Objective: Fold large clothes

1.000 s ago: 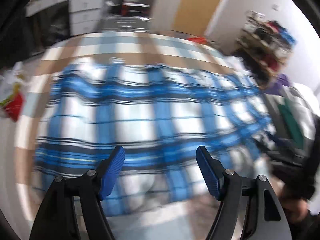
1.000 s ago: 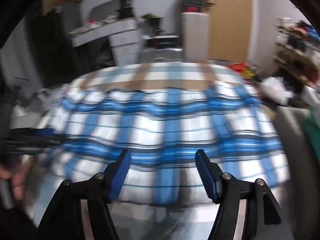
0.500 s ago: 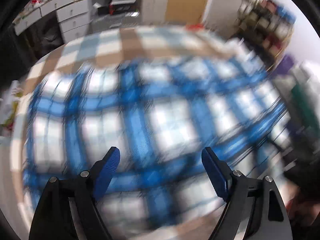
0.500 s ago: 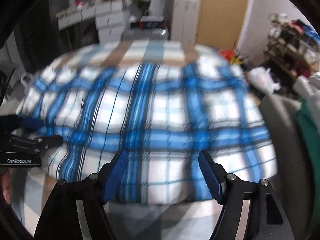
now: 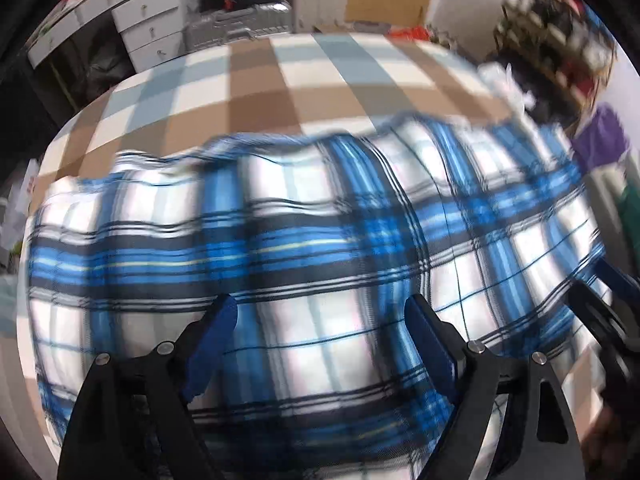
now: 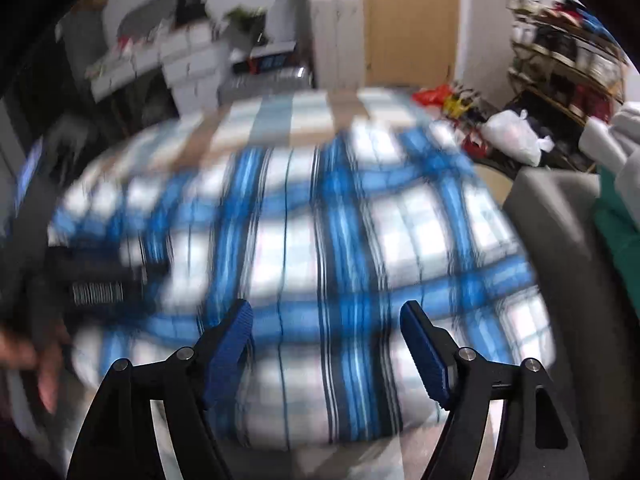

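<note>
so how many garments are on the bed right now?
1: a blue plaid garment spread across the checked bed cover, under both open hand-held grippers. Anything beneath it is hidden.

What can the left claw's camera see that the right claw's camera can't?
Only the left wrist view shows the purple fabric at the right edge. Only the right wrist view shows the white plastic bag and the grey padded chair. Both show the blue and white plaid cloth spread on the brown and pale blue checked cover, the wooden door, and open claws: left claw, right claw.
</note>
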`<state>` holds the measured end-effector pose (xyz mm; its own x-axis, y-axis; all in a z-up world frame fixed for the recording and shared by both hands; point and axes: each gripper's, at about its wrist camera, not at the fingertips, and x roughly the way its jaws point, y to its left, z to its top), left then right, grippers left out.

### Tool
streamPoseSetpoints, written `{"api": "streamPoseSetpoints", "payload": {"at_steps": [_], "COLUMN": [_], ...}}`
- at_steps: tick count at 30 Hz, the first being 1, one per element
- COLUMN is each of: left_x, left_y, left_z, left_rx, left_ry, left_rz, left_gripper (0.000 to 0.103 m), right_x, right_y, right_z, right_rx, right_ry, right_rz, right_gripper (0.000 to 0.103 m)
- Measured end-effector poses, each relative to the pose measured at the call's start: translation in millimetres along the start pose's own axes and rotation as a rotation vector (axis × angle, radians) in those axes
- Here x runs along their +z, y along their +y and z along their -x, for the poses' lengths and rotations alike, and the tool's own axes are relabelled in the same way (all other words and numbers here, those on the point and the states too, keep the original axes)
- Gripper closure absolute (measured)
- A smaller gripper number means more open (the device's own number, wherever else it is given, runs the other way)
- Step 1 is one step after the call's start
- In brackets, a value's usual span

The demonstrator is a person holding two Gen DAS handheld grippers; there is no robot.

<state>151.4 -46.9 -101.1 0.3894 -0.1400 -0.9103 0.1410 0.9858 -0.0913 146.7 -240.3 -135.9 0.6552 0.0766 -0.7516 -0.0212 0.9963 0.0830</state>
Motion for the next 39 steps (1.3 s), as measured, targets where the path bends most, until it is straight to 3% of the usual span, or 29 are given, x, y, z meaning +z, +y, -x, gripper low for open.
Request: {"api": "streamPoseSetpoints", "payload": {"at_steps": [3,5,6,8,10,11,13,14,15,17,19,22,24,25,27,29,32,34,36,38,39], "left_x": [-4,-5,-6,-9,-9,-8,-3,-4,-7,-8,-10,-13,-19,-20,-19,-23,-35,-41,-48,-53,-52], "left_y": [18,33,37,50,63,68,72,75,76,81,83,84,83,85,88,91,95,100,106,117,125], "left_z": [18,3,-10,-17,-16,-14,-12,-7,3,17,17,-15,-23,-20,-14,2,19,12,-8,-11,-14], "left_rx": [0.114,0.303,0.338,0.265,0.21,0.185,0.173,0.169,0.153,0.114,0.18,0.202,0.208,0.203,0.197,0.199,0.145,0.192,0.215,0.181,0.132], "left_ry": [-0.094,-0.081,-0.047,-0.07,-0.057,-0.046,-0.037,-0.037,-0.057,-0.136,-0.161,-0.051,-0.067,-0.07,-0.052,-0.072,-0.105,-0.085,-0.04,-0.098,-0.088], "left_rz": [0.008,-0.036,-0.056,-0.044,-0.005,0.007,0.022,0.033,0.051,0.079,0.059,0.005,-0.021,-0.022,-0.02,-0.014,-0.028,-0.039,-0.036,0.012,0.048], "left_gripper": [0.02,0.02,0.019,0.013,0.011,0.011,0.012,0.012,0.013,0.012,0.012,0.012,0.011,0.011,0.011,0.011,0.011,0.011,0.011,0.0,0.0], "right_x": [38,58,70,73,56,56,61,63,66,69,66,48,30,26,23,22,11,-6,-26,-48,-51], "right_y": [19,34,45,63,77,81,80,74,65,44,18,-20,-42,-48,-45,-36,-21,-9,0,-4,-10], "right_z": [-27,-47,-63,-91,-113,-111,-111,-105,-95,-72,-55,-63,-76,-71,-65,-45,-7,5,-1,-18,-21], "right_rx": [0.024,0.058,0.063,0.054,-0.023,-0.036,-0.03,-0.004,0.019,0.004,-0.036,-0.132,-0.113,-0.083,-0.093,-0.111,-0.019,0.009,-0.034,-0.066,-0.047], "right_ry": [0.061,0.092,0.129,0.204,0.284,0.249,0.286,0.289,0.268,0.197,0.166,0.231,0.283,0.246,0.264,0.221,0.134,0.134,0.162,0.228,0.219], "right_rz": [0.063,0.086,0.099,0.136,0.218,0.234,0.237,0.217,0.197,0.161,0.151,0.131,0.081,0.035,0.05,0.092,0.128,0.166,0.203,0.169,0.103], "right_gripper": [0.023,0.023,0.023,0.023,0.021,0.02,0.021,0.028,0.035,0.033,0.032,0.032,0.031,0.029,0.03,0.032,0.029,0.029,0.029,0.028,0.026]}}
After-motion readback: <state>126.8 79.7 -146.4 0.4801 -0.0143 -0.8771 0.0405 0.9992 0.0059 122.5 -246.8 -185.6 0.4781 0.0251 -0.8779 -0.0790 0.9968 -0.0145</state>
